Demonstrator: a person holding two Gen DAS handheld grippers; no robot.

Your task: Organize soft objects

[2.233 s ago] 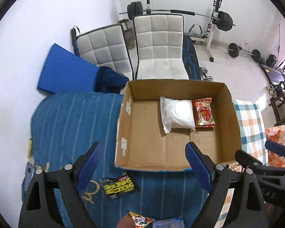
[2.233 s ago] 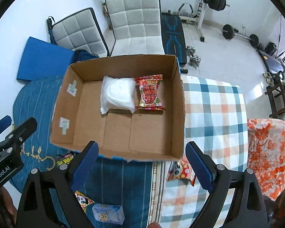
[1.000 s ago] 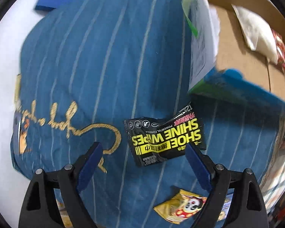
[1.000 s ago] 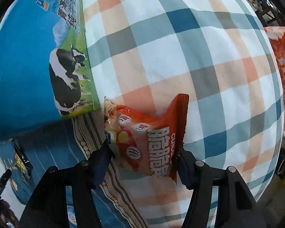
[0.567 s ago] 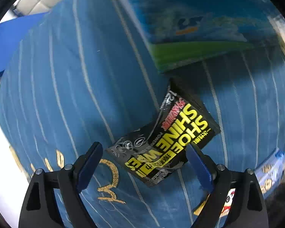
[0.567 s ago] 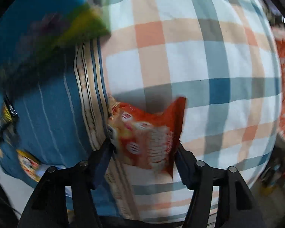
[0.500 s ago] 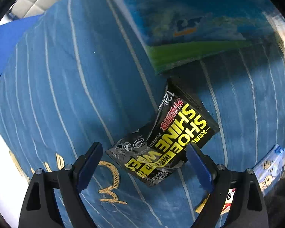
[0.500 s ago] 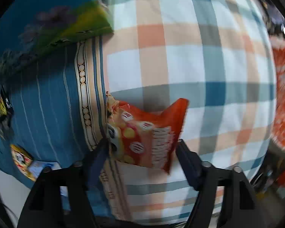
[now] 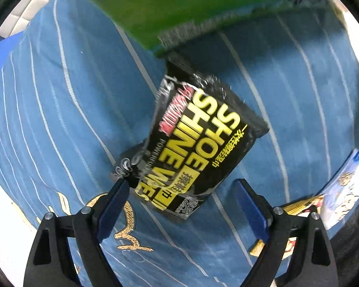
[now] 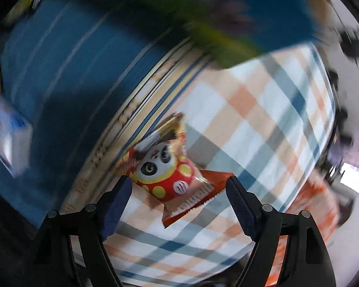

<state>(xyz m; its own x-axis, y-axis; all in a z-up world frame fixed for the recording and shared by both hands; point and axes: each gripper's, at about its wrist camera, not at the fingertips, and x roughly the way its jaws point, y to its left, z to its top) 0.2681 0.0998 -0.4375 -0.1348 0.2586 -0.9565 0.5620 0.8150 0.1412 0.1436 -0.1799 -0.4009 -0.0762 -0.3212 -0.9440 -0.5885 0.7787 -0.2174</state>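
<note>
In the left wrist view a black and yellow shoe shine wipes packet [image 9: 193, 143] lies on a blue striped cloth [image 9: 59, 119]. My left gripper [image 9: 182, 201] is open, its fingers straddling the packet's near end without closing on it. In the right wrist view, which is motion-blurred, an orange-red panda snack packet [image 10: 172, 174] lies on a checked cloth [image 10: 263, 119]. My right gripper [image 10: 179, 196] is open with the packet's lower edge between its fingers.
The printed blue and green outer wall of the cardboard box shows in the left wrist view [image 9: 179, 7] and in the right wrist view [image 10: 239, 24]. A light blue packet [image 9: 344, 186] and a yellow packet [image 9: 299, 208] lie at the right; the blue one also shows in the right wrist view [image 10: 7, 124].
My left gripper moved down closer over the wipes packet. My right gripper opened wider and swung round; the panda packet now shows its front, low between the fingers.
</note>
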